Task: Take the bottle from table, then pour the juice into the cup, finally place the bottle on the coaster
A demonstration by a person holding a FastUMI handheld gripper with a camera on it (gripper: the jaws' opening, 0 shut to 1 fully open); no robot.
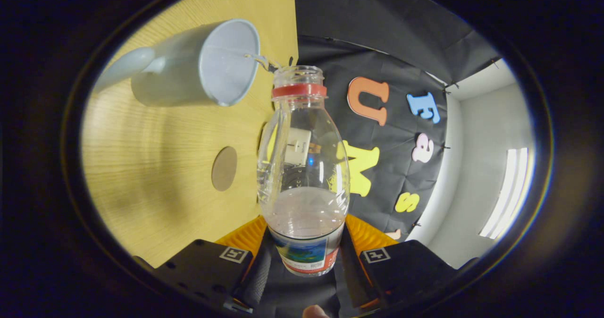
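Observation:
My gripper (304, 247) is shut on a clear plastic bottle (302, 167) with a red neck ring and no cap, both fingers pressing its labelled lower body. The whole view is rolled sideways, so the bottle is tipped over toward the table. Clear liquid lies along the bottle's lower side, and a thin stream leaves its mouth into the pale grey cup (203, 65), which stands on the wooden table (155, 167) with its handle on the far side from the bottle. A round brown coaster (224, 168) lies on the table beside the bottle's shoulder, between the cup and my fingers.
The table's far edge runs just behind the bottle's neck, with the black cloth booth wall beyond it. A white wall and a bright ceiling light (509, 190) show past the cloth. A fingertip (315, 311) of the person holding the gripper shows below the bottle's base.

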